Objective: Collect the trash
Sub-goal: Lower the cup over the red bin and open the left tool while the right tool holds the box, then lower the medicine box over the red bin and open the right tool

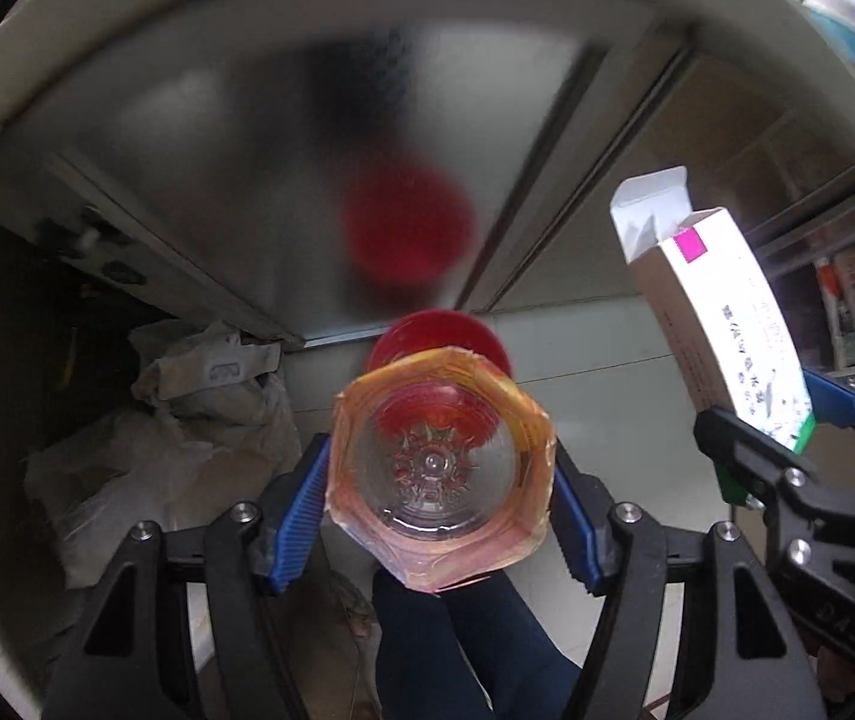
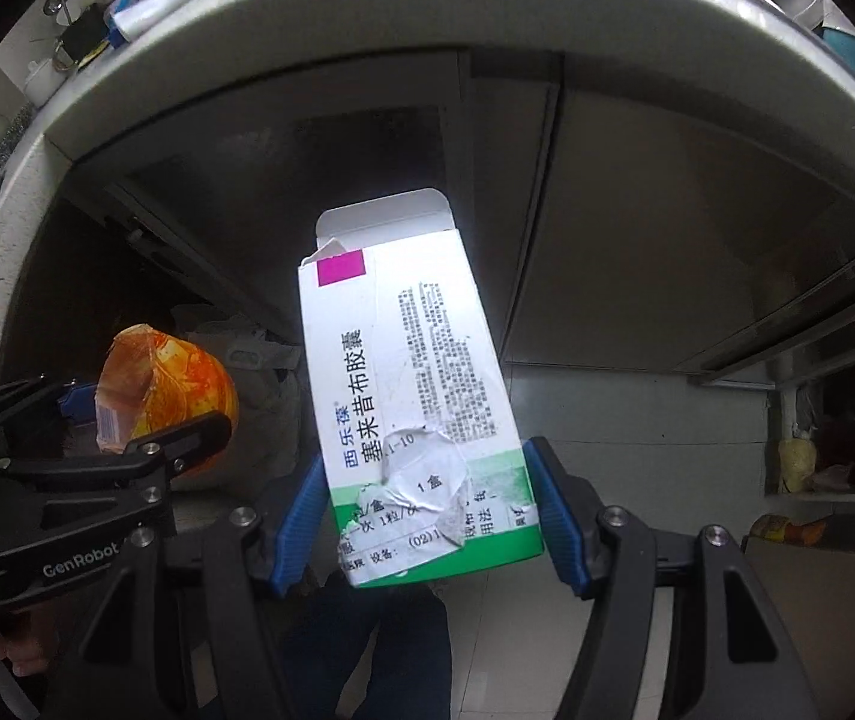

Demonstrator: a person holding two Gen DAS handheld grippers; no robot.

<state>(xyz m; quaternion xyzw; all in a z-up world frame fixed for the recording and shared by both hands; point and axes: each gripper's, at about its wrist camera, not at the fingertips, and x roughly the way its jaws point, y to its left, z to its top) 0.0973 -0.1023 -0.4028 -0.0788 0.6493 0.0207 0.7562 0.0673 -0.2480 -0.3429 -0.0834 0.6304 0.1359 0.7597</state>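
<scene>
Far left in the left wrist view, a crumpled pale plastic sack [image 1: 187, 414] slumps on the floor under the white surface edge [image 1: 127, 18], next to a frosted metal cabinet door [image 1: 283, 138] that shows a blurred red reflection. Centre: left tool [image 1: 440, 483] closed onto a clear plastic bottle with an orange label [image 1: 439, 474], blue ribbed pads [image 1: 301, 516] pressing both sides of it, bottle seen base-on (red cap end pointing away toward the cabinet). Bottle is held up off the floor, with dark trouser legs [image 1: 457, 648] below it. Right side of the same view: right tool [image 1: 787, 420] holding a white and green cardboard medicine box with a magenta square [image 1: 721, 312], top flap open, box tilted.

Right wrist view, left to right: left tool [image 2: 145, 414] at the left edge with the orange-labelled bottle [image 2: 175, 384] clamped in it, sack [image 2: 259, 372] just behind. Centre: right tool [image 2: 433, 510] closed on the lower end of the medicine box [image 2: 403, 372], blue pads [image 2: 301, 516] touching both narrow sides; box upright-ish, leaning slightly, torn sticker patch near the bottom, flap open at top. Behind it, grey cabinet doors [image 2: 667, 228] under the white surface rim [image 2: 427, 18]. Far right: a shelf with small cluttered items [image 2: 835, 456], too blurred to name. Clutter on the surface top left, also unclear.
</scene>
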